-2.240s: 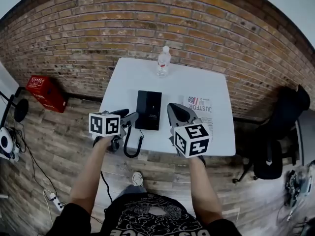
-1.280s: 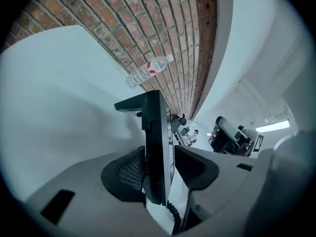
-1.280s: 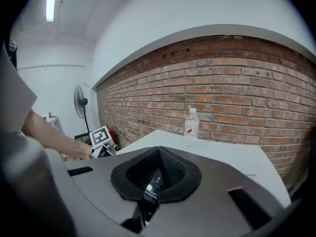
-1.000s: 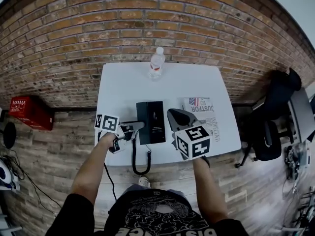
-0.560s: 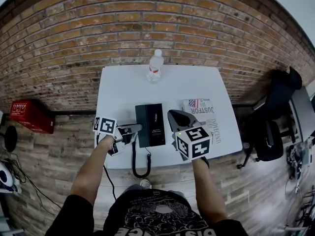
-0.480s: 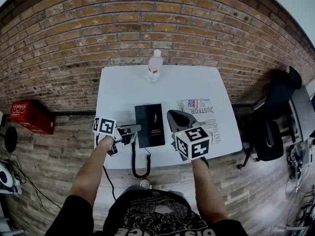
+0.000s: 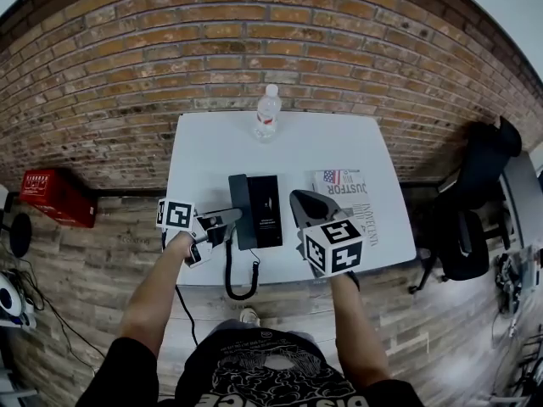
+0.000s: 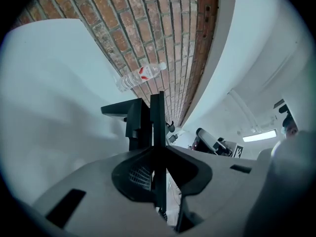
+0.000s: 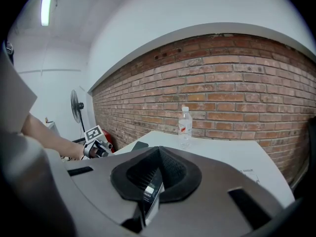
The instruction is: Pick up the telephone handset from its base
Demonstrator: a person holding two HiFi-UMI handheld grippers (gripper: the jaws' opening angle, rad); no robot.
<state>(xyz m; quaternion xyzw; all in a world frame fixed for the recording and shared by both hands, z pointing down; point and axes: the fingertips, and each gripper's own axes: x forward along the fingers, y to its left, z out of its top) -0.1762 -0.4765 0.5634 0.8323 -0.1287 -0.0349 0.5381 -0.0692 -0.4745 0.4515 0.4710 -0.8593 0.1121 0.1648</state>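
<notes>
A black telephone base (image 7: 266, 212) lies on the white table (image 7: 322, 142), its cord (image 7: 237, 282) looping over the front edge. The black handset (image 7: 238, 195) runs along the base's left side, its far end tilted out to the left. My left gripper (image 7: 229, 218) comes in from the left; its jaws have just been closing, with the handset's near part between them, and they are now shut on it. In the left gripper view the handset (image 8: 134, 120) stands just past the jaw tips. My right gripper (image 7: 297, 198) hovers shut and empty right of the base.
A water bottle (image 7: 266, 113) stands at the table's far edge by the brick wall. A newspaper (image 7: 352, 195) lies right of the phone. On the floor are a red crate (image 7: 53, 195) at the left and a black chair (image 7: 475, 210) at the right.
The left gripper's jaws have closed onto the handset. The handset's far end has swung out to the left, away from the base. The right gripper has stayed where it was.
</notes>
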